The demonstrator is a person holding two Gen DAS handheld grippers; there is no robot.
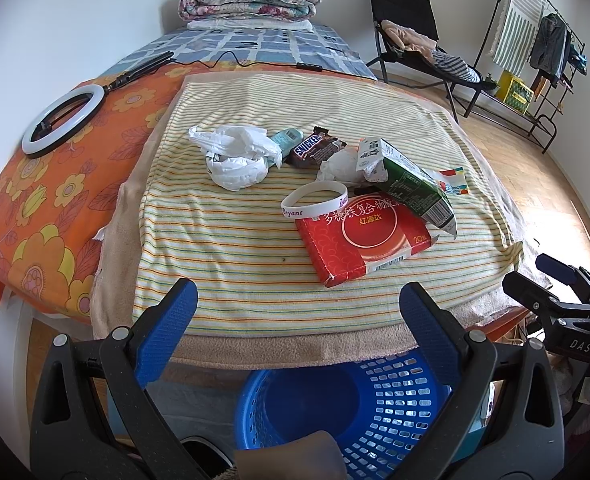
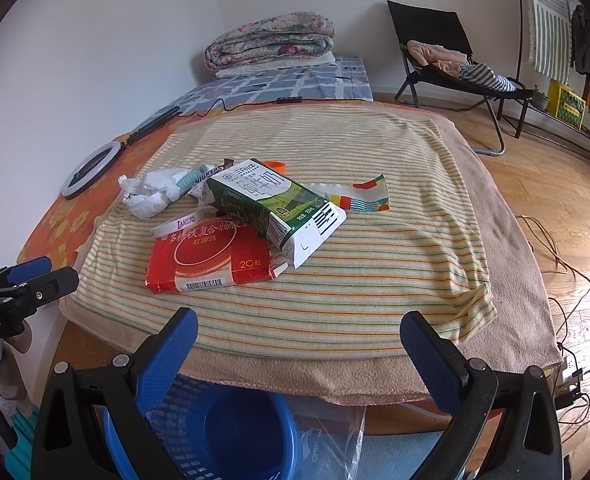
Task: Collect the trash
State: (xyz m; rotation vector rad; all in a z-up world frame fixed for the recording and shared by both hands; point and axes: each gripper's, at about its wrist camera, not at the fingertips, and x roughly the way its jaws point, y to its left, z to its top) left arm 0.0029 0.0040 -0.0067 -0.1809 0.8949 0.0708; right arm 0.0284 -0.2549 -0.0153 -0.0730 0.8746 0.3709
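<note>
Both wrist views face the striped towel (image 1: 279,248) from its near edge

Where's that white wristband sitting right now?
The white wristband lies on the striped towel in the middle of the trash pile, its near edge resting on the red box, with the crumpled white plastic bag just behind it to the left.

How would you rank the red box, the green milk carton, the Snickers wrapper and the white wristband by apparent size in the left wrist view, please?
1. red box
2. green milk carton, though partly nearer and foreshortened, so close to the box
3. white wristband
4. Snickers wrapper, farther off
</note>
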